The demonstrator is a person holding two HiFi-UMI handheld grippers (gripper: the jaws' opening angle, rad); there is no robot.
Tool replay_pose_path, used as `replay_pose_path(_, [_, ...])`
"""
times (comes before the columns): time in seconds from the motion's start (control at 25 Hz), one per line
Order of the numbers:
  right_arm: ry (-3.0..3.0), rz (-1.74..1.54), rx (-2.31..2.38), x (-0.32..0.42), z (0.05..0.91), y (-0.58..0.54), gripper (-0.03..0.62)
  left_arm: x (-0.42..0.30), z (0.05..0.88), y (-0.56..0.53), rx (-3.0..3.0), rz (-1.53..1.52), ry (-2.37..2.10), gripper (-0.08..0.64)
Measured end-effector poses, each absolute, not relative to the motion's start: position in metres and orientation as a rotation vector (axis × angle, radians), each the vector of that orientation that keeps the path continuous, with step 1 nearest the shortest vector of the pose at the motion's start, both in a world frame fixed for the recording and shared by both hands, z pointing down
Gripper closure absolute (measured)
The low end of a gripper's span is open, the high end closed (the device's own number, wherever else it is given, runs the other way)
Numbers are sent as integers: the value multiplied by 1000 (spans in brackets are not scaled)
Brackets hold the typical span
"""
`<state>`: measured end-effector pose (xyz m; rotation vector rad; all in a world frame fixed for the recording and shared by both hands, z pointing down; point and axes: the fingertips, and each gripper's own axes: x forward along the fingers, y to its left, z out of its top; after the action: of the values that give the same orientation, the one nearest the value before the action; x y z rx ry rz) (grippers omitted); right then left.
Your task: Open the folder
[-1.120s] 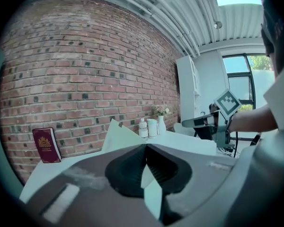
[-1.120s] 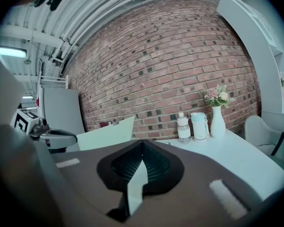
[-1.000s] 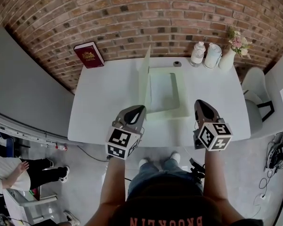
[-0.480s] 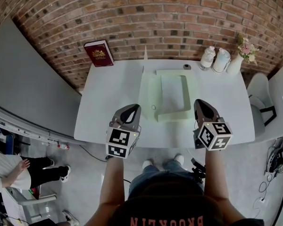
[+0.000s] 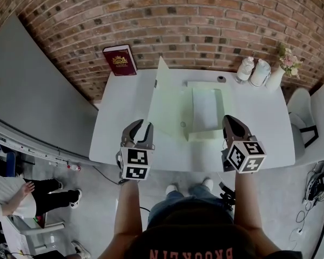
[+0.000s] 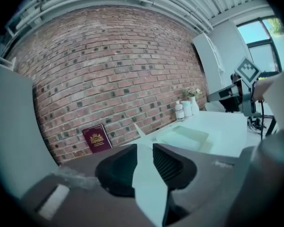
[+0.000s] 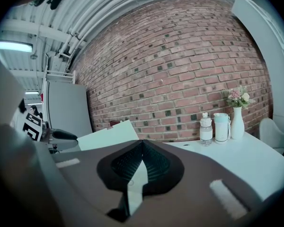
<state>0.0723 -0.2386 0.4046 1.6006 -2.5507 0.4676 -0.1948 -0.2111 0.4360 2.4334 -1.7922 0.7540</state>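
The left gripper (image 5: 141, 127), its jaws just opening around the half-raised cover (image 5: 166, 99) of the folder (image 5: 205, 112), is best clearing leftward, letting the cover fall flat on the worktop (image 5: 119, 128); the right gripper (image 5: 230, 120) is idling, closed and empty.

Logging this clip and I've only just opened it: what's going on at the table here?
A person with a gripper in each hand is opening a pale green folder on the white table. Its cover stands half raised, tilting left. The left gripper has just been opening its jaws; the cover's near edge seems to run between them, unclamped. The right gripper is shut and empty, hovering by the folder's right side.
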Motion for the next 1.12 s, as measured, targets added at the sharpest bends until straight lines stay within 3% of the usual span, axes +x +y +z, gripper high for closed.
replay_pose_path(0.52, [-2493, 515, 1624, 43, 426, -243, 594, -261, 493, -229, 2322, 1154, -1791, 462])
replay_pose_path(1.12, [-2361, 577, 1647, 33, 465, -238, 594, -305, 576, -245, 2203, 1246, -1606, 462])
